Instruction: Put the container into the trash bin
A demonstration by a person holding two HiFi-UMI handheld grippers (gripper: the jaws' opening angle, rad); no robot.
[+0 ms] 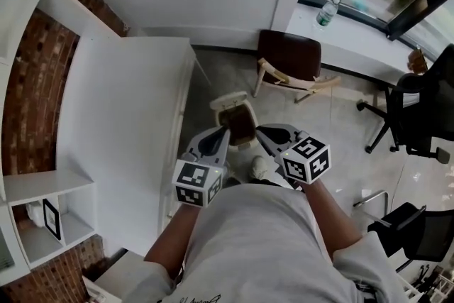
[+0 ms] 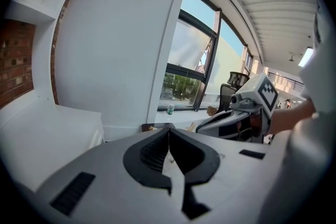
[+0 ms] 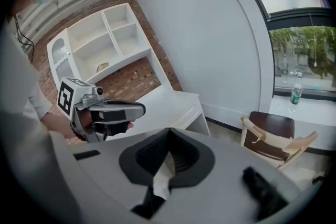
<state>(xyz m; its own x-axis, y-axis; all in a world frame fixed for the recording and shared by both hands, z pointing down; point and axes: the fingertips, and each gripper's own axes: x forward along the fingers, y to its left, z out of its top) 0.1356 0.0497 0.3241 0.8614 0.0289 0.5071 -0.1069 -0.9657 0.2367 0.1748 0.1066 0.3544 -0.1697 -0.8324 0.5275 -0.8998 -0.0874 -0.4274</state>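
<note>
A small trash bin [image 1: 240, 123] stands on the floor just ahead of me, its white lid [image 1: 228, 101] tipped back and its inside dark brown. I cannot make out a container in any view. In the head view my left gripper [image 1: 225, 131] and right gripper [image 1: 259, 131] hover side by side above the bin's near edge, both pointing forward and down. The left gripper [image 2: 169, 131] has its jaws closed tip to tip with nothing in them. My right gripper [image 3: 169, 131] is shut and empty too. Each gripper view shows the other gripper beside it.
A long white table [image 1: 128, 117] runs along my left, with white shelves [image 3: 100, 44] on a brick wall behind it. A brown wooden chair [image 1: 287, 60] stands beyond the bin. A bottle [image 1: 326, 10] sits on the window ledge. Black office chairs [image 1: 418, 117] are at the right.
</note>
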